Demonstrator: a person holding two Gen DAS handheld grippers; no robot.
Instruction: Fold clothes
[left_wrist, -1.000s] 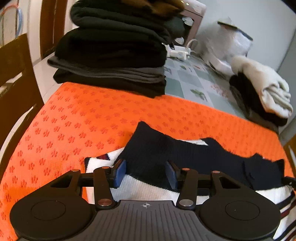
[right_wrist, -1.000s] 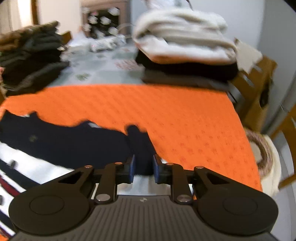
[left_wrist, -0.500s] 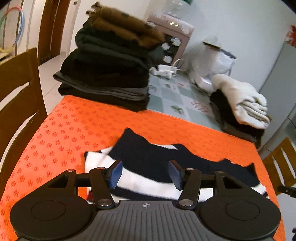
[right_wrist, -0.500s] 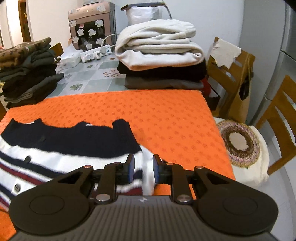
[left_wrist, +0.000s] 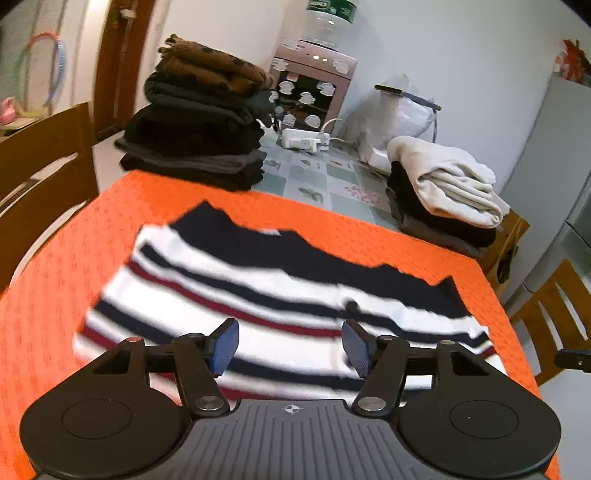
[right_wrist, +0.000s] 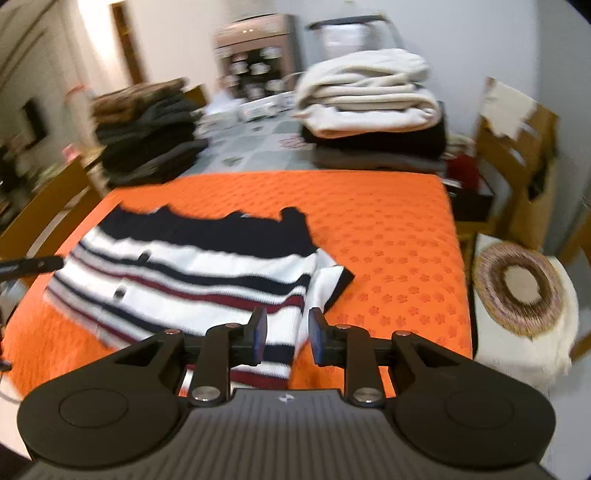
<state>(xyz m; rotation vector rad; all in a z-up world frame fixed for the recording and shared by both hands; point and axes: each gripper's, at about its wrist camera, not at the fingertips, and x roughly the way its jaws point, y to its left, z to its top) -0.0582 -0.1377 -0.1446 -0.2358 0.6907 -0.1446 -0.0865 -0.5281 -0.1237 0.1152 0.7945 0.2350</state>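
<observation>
A sweater (left_wrist: 258, 280) striped in white, navy and red lies folded flat on the orange cloth (left_wrist: 74, 258), navy band at the far edge. My left gripper (left_wrist: 290, 347) hovers above its near edge; the jaws are opening wide with nothing between them. In the right wrist view the sweater (right_wrist: 192, 266) lies left of centre, a folded sleeve end sticking out at its right side. My right gripper (right_wrist: 284, 334) hangs over the sweater's near right corner. Its jaws are opening, still narrow, and the pads (right_wrist: 260, 328) press on nothing.
A tall stack of dark folded clothes (left_wrist: 195, 140) stands at the back left, and a cream and black stack (left_wrist: 450, 184) at the back right. Wooden chairs (left_wrist: 44, 177) flank the table. A stool with a woven cushion (right_wrist: 517, 288) stands to the right.
Both grippers have drawn back and risen from the sweater. The left jaws have widened. The right gripper has let go of the cloth it held, and the sweater lies flat.
</observation>
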